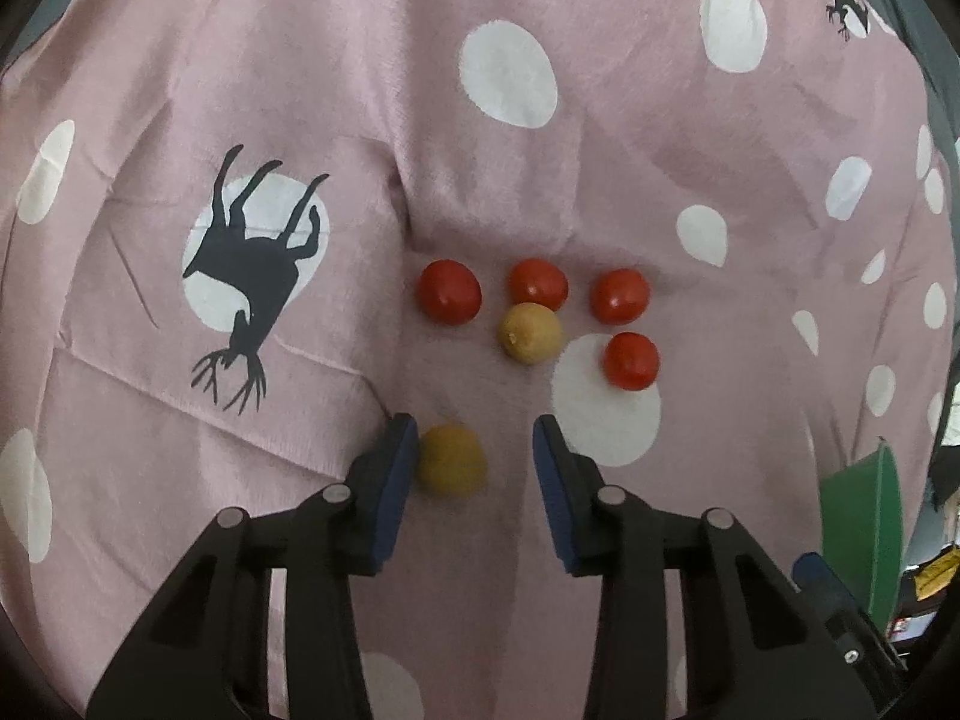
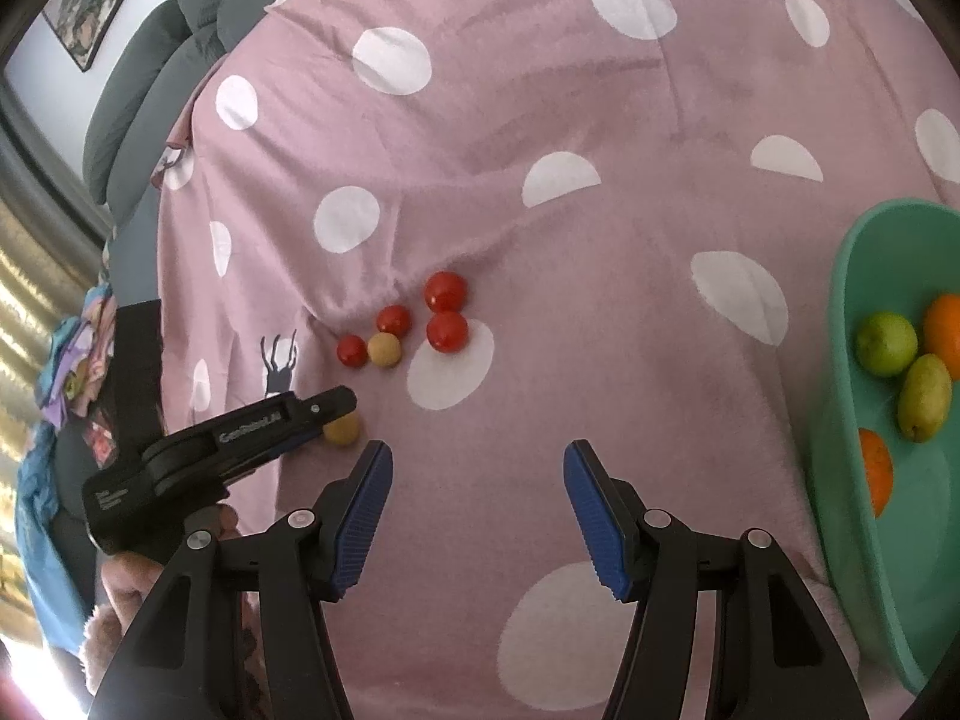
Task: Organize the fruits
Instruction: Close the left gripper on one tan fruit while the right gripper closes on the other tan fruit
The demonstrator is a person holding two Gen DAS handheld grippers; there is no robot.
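Note:
Several red tomatoes (image 1: 450, 290) lie grouped on the pink spotted blanket (image 1: 540, 168), with a tan round fruit (image 1: 531, 333) among them. A second tan fruit (image 1: 451, 459) lies between the fingers of my left gripper (image 1: 475, 441), touching the left pad; the jaws stand open around it. In the right wrist view the left gripper (image 2: 336, 414) reaches to that tan fruit (image 2: 343, 429), and the tomatoes (image 2: 447, 331) lie beyond. My right gripper (image 2: 478, 462) is open and empty above the blanket.
A teal bowl (image 2: 852, 480) at the right holds oranges (image 2: 945, 327), a lime (image 2: 885, 343) and a green pear-like fruit (image 2: 924, 397). It shows green in the left wrist view (image 1: 864, 510). Grey cushions (image 2: 150, 90) lie at the blanket's far left.

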